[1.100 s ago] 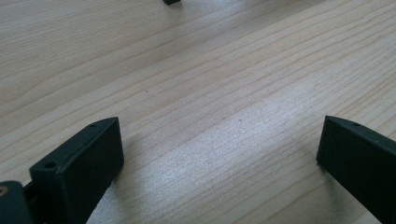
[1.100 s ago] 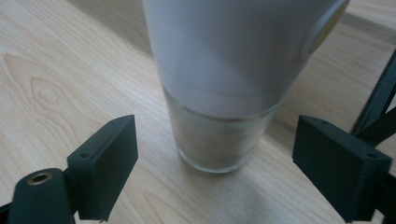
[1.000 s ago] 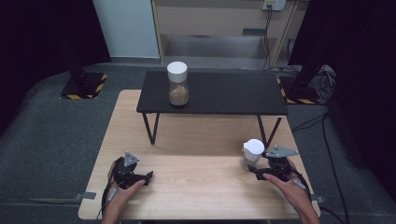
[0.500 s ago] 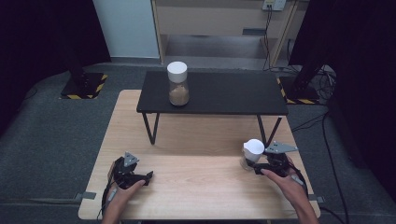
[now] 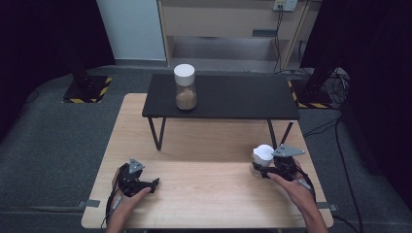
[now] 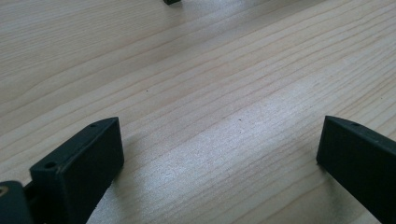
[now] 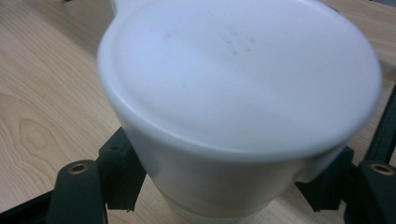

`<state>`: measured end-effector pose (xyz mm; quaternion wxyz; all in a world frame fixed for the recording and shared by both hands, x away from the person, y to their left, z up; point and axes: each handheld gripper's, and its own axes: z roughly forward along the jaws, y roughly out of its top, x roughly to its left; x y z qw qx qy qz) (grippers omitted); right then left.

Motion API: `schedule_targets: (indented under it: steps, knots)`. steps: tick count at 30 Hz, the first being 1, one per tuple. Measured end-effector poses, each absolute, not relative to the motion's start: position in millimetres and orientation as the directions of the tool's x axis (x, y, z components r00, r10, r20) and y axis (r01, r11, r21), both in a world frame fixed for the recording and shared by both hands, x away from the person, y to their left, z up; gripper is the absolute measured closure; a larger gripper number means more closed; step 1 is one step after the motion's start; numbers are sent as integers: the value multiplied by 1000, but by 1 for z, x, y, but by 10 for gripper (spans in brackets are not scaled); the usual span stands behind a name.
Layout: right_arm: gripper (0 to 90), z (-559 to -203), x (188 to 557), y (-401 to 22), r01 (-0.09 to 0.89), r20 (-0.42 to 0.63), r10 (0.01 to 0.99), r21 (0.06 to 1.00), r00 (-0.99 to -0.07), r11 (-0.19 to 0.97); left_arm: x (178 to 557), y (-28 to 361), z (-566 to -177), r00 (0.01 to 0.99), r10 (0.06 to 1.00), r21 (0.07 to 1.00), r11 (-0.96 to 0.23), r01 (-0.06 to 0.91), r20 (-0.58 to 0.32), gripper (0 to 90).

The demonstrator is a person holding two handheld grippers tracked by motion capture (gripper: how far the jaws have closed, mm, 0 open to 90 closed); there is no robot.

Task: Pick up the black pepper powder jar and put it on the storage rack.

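Light wooden counter (image 5: 209, 184) carries a low black bench (image 5: 221, 97) at its far side; a white-lidded jar (image 5: 185, 87) of brown powder stands on the bench. Left tool (image 5: 145, 184) rests on the counter, jaws spread, nothing between them. Right tool (image 5: 262, 171) is clamped around a second white-lidded jar (image 7: 238, 93) near the right edge
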<state>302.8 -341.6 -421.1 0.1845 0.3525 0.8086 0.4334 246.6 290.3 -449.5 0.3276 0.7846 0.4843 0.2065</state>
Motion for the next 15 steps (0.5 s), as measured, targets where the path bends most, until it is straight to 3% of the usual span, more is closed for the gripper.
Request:
schedule_targets:
  steps: [15]
  knots:
    - [316, -415, 298, -342, 371, -8, 707, 847, -707, 380, 247, 290, -449, 446, 895, 714, -316, 625, 6, 0]
